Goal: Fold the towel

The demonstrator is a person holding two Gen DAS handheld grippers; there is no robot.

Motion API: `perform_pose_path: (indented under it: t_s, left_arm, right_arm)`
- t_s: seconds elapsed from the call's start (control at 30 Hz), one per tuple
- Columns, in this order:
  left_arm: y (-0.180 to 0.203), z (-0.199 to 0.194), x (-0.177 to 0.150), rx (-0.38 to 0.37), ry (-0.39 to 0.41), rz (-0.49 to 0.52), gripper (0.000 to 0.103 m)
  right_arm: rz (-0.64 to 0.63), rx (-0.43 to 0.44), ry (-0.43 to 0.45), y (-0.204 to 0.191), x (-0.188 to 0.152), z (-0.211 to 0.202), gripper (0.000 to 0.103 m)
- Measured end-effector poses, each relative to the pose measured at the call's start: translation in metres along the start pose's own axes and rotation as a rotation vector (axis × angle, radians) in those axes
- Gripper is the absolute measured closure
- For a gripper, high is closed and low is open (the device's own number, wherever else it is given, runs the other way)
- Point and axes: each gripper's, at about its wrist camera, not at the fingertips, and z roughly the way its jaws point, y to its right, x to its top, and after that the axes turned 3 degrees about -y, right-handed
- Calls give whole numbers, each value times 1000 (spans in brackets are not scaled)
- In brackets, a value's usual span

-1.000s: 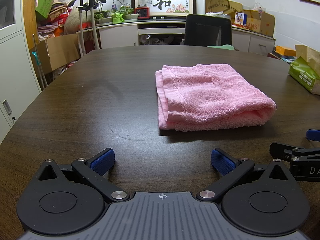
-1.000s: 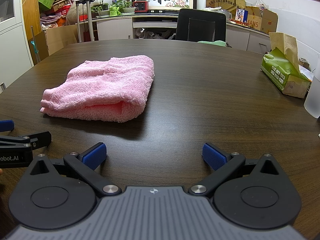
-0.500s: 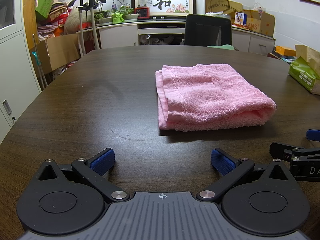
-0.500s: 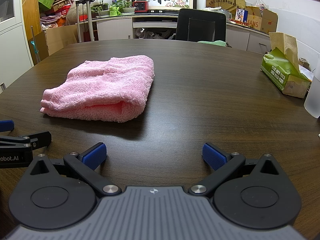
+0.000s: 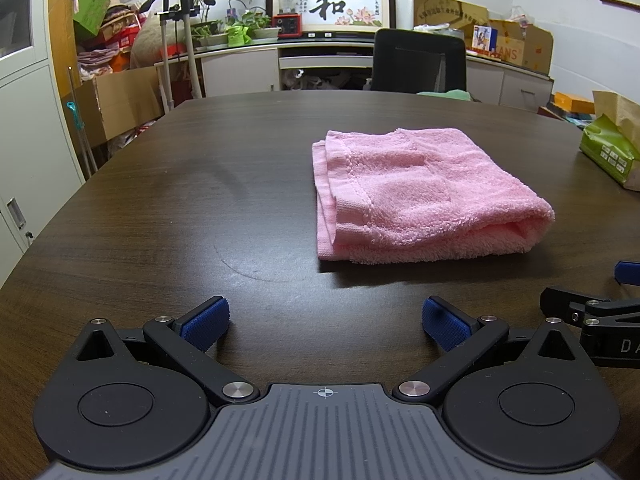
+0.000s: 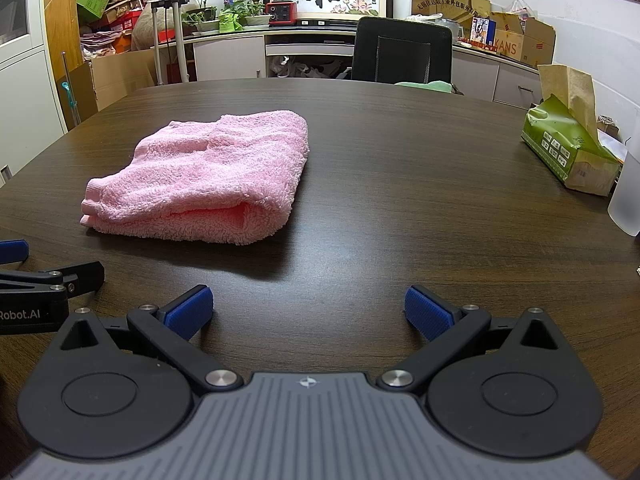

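Pink towel lies on dark table, already folded into thick pad, ahead of both grippers, apart from them. Left gripper: fingers spread wide, nothing btwn. Right gripper: same, spread wide, empty. Both low at near table edge.

Handling (judged): terry cloth, soft, light, limp; will sag and layers may slide apart if lifted by one ply. Non-slip, not fragile. Best hold: stacked hem corners on its left side, pinching all layers; rolled fold at right is bulkier.

Tissue box well off to right, no interference.
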Motion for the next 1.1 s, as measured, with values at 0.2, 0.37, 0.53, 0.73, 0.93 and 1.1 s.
perform_pose_path:
  t_s: [0.2,0.37,0.53,0.73,0.93,1.1]
  left_arm:
    - [0,-1,0,0,-1,-1,0]
    - [1,-1,0,0,-2,0,0]
    - [0,-2,0,-1,-3,1,0]
    - [-10,0,1,36,-5,-34,0]
    - [-40,5,12,60,-29,-63,0]
    - [-64,12,18,97,-24,-104,0]
  right_arm:
    - [-4,4,0,1,0,-1,0]
    - [-10,13,0,3,0,-1,0]
    - [1,1,1,8,1,1,0]
    - [72,-77,4,29,4,5,0]
    - [138,-148,6,51,5,9,0]
    - [156,-170,8,65,6,13,0]
